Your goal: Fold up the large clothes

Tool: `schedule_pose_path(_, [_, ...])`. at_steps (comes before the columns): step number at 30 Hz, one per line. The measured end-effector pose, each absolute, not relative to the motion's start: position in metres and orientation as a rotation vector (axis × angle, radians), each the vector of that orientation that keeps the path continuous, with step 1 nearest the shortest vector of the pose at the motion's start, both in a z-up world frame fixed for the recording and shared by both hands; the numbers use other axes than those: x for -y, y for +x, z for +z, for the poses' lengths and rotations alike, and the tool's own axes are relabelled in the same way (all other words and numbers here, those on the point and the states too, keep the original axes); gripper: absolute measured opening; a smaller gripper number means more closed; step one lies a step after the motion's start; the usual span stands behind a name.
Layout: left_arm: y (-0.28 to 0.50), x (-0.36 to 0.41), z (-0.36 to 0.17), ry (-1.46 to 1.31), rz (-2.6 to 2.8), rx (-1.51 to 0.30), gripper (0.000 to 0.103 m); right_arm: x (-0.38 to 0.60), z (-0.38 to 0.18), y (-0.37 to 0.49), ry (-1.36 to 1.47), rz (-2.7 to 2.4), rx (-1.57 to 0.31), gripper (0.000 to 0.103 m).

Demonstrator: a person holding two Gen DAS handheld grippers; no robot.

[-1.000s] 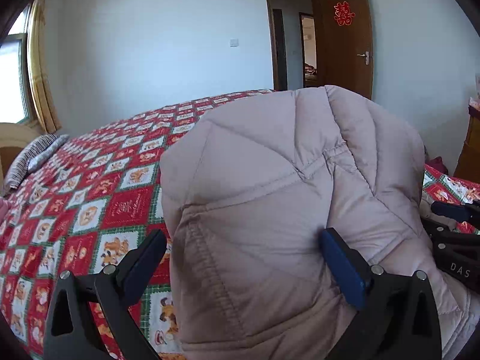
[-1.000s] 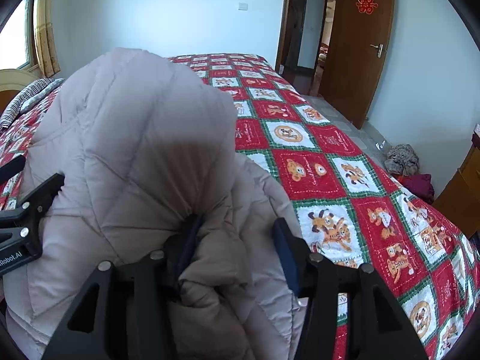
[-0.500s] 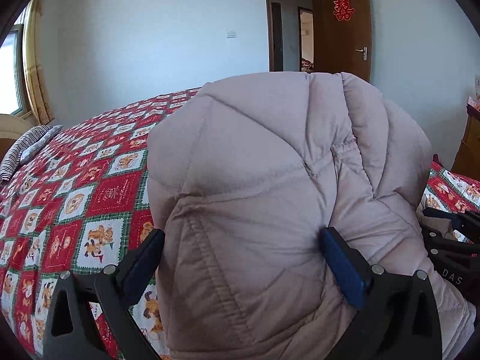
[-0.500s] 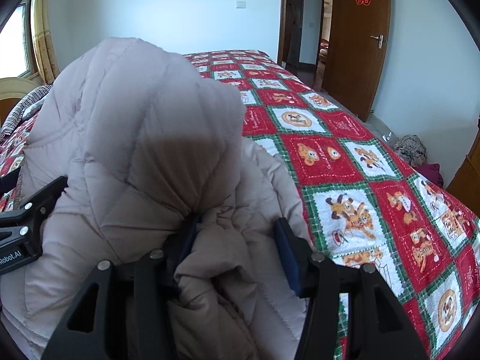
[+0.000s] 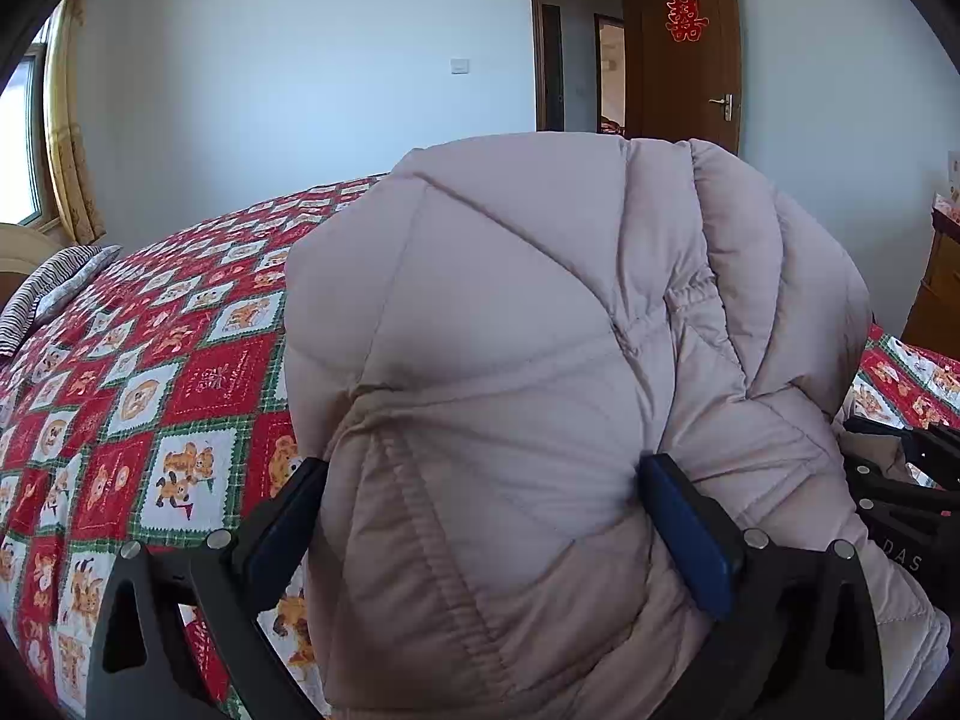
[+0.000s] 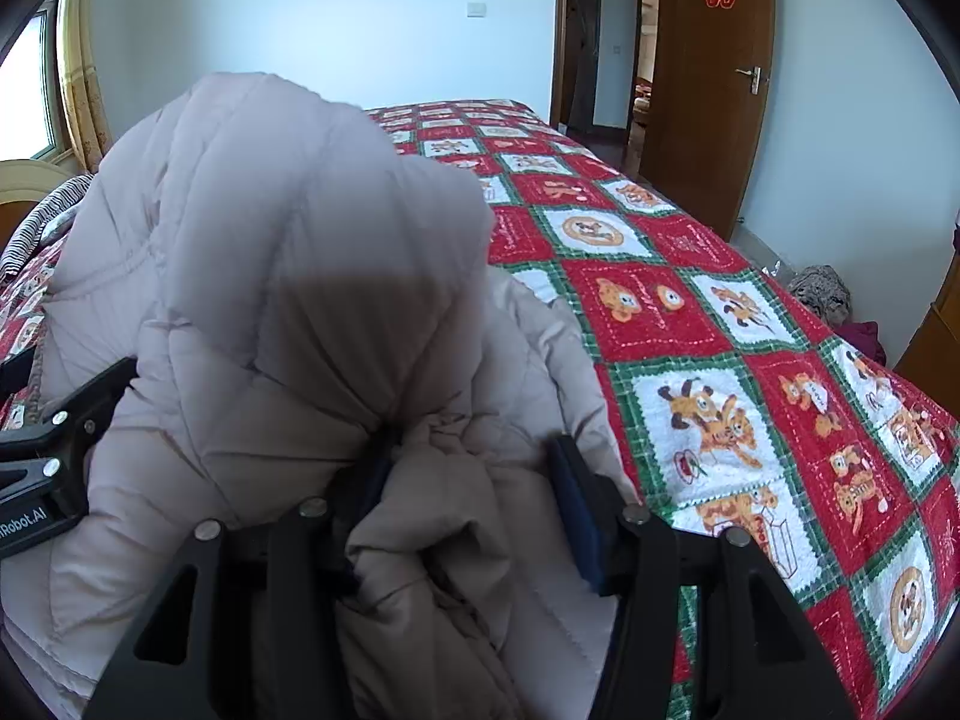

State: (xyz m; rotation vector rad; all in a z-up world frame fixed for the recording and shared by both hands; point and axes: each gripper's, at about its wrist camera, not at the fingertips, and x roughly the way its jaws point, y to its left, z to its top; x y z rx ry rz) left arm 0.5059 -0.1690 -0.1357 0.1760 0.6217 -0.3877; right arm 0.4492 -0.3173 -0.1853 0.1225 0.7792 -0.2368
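A pale pink quilted puffer jacket [image 5: 540, 330] fills both views, bulging up over the bed [image 5: 180, 372]. My left gripper [image 5: 480, 498] is shut on a thick fold of the jacket near its hem. My right gripper [image 6: 474, 480] is shut on a bunched fold of the same jacket [image 6: 270, 240]. The right gripper's frame shows at the right edge of the left wrist view [image 5: 900, 504], and the left gripper's frame at the left edge of the right wrist view [image 6: 54, 468]. The jacket's underside is hidden.
The bed has a red, green and white cartoon quilt [image 6: 720, 360]. A striped pillow [image 5: 48, 300] lies at the far left. A brown door [image 6: 708, 78] stands open. Clothes [image 6: 822, 294] lie on the floor. A wooden cabinet [image 5: 936, 288] stands at the right.
Both grippers have risen and tilted, lifting the jacket higher; it bulges more in front of the cameras. Both grips have held.
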Motion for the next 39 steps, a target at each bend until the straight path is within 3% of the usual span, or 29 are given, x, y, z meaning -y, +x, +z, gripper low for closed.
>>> schedule_pose_path(22, [0.502, 0.162, -0.124, 0.168, -0.395, -0.656, 0.102, 0.324, -0.182, 0.448, 0.148, -0.207, -0.79, 0.056])
schedule_pose_path(24, [0.494, 0.144, -0.113, 0.116, -0.409, -0.687, 0.102, 0.336, -0.174, 0.444, 0.196, -0.176, -0.805, 0.066])
schedule_pose_path(26, [0.483, 0.122, -0.103, 0.078, -0.412, -0.685, 0.102, 0.349, -0.165, 0.432, 0.247, -0.165, -0.792, 0.097])
schedule_pose_path(27, [0.48, 0.112, -0.099, 0.072, -0.41, -0.684, 0.102, 0.354, -0.161, 0.426, 0.263, -0.162, -0.771, 0.101])
schedule_pose_path(30, [0.48, 0.079, -0.096, 0.008, -0.391, -0.708, 0.102, 0.364, -0.161, 0.422, 0.264, -0.129, -0.777, 0.102])
schedule_pose_path(35, [0.497, 0.063, -0.132, -0.155, -0.427, -0.901, 0.102, 0.369, -0.171, 0.435, 0.335, -0.027, -0.819, 0.102])
schedule_pose_path(39, [0.497, 0.071, -0.138, -0.253, -0.466, -0.897, 0.102, 0.379, -0.186, 0.438, 0.444, 0.032, -0.849, 0.103])
